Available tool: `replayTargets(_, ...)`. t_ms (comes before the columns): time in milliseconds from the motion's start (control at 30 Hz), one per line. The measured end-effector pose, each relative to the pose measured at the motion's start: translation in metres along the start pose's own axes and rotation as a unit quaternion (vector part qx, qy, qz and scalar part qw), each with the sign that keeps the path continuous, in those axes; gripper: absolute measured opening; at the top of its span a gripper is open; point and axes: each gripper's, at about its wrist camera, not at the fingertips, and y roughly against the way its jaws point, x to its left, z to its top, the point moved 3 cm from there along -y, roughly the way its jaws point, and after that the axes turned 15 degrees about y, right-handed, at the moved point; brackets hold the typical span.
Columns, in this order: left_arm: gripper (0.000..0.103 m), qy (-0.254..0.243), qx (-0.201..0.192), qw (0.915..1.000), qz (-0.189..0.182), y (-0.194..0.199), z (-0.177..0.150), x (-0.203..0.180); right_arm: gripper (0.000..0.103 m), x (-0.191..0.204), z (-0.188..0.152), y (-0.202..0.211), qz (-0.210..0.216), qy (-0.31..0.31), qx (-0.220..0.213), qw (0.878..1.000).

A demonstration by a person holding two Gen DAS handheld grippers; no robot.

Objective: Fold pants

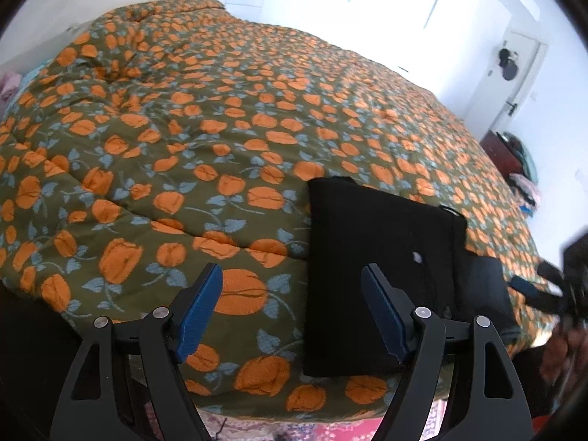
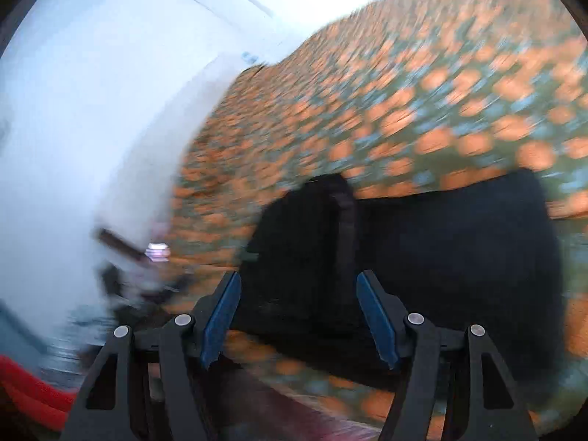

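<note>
1. The black pants (image 1: 382, 275) lie folded into a flat rectangle on the floral quilt (image 1: 205, 136), near the bed's front edge, at about 4 o'clock in the left wrist view.
2. The left gripper (image 1: 292, 308) hovers above the quilt with its blue-padded fingers (image 1: 200, 307) spread wide, grasping nothing; its right-hand finger overlaps the pants in the picture (contact cannot be told).
3. The right gripper (image 2: 298, 318) is also released, jaws apart and empty, with the pants (image 2: 441, 257) ahead of it from 12 to 3 o'clock.
4. The right wrist view is heavily blurred, so fine detail is lost.
5. A dark door (image 1: 514, 84) stands at 2 o'clock, beyond the bed.
6. The right gripper (image 1: 540, 286) shows blurred at 3 o'clock in the left view.
</note>
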Motion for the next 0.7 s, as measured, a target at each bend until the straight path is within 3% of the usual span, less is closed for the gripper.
replayTargets(133,0.079,-0.027,-0.003,0.9994,-0.021,0.004,-0.005,-0.012,0.065,-0.003,0.017,-0.045,0.047,0.012,0.073,0.996)
replayTargets(233,0.079,-0.041,0.010,0.9988,-0.025,0.000,-0.011,-0.014,0.065,-0.006,0.015,-0.076,0.055,0.022,0.129,0.990)
replayTargets(300,0.079,-0.048,0.027,0.9980,-0.030,-0.005,-0.017,-0.016,0.065,-0.010,0.012,-0.089,0.036,0.036,0.156,0.986)
replayTargets(567,0.078,-0.074,0.140,0.9860,-0.053,-0.045,-0.051,-0.029,0.065,-0.012,-0.008,-0.104,0.055,0.044,0.217,0.974)
replayTargets(700,0.078,-0.081,0.143,0.9848,-0.055,-0.048,-0.054,-0.033,0.065,-0.003,-0.005,-0.097,0.122,0.020,0.179,0.976)
